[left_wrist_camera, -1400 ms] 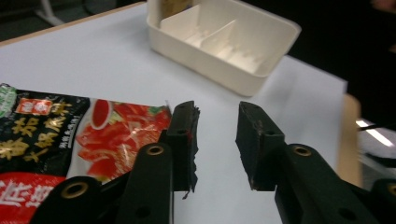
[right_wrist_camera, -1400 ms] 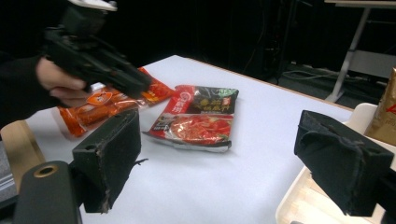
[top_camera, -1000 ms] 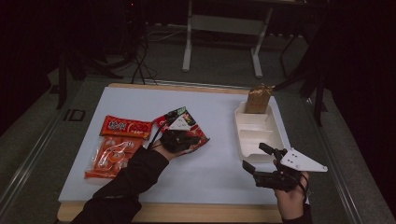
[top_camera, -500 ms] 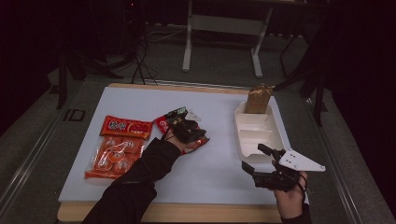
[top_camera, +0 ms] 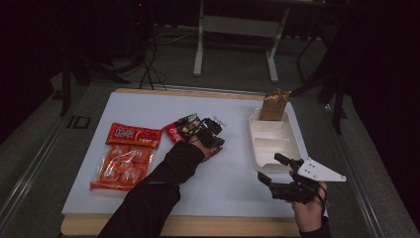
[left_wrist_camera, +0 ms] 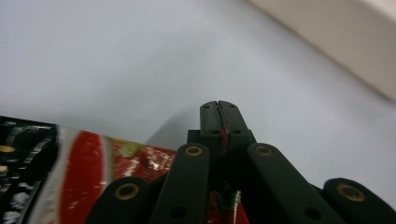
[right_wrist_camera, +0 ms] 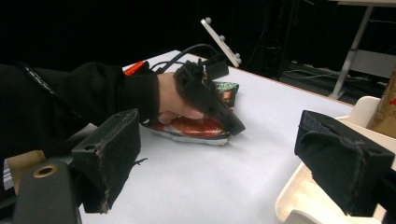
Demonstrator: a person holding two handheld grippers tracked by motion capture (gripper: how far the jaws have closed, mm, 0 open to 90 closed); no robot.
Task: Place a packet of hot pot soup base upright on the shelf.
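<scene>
Two grippers, one snack packet pinched

Two grippers work over the white bench (top_camera: 233, 163) in the high view. The left gripper (top_camera: 210, 135) sits on a red and black snack packet (top_camera: 184, 128) near the bench's middle, left of a white compartment tray (top_camera: 277, 141) with a brown bag (top_camera: 275, 105) at its far end. The right gripper (top_camera: 277, 171) hovers by the tray's near corner, jaws apart.

Left gripper view: jaws pressed together on the packet's (left_wrist_camera: 84, 172) edge, a red sliver between them.

Right gripper view: its pads (right_wrist_camera: 109, 154) stand wide apart, nothing between; beyond, the left gripper (right_wrist_camera: 233, 126) pinches the packet (right_wrist_camera: 191, 128) on the bench.
</scene>
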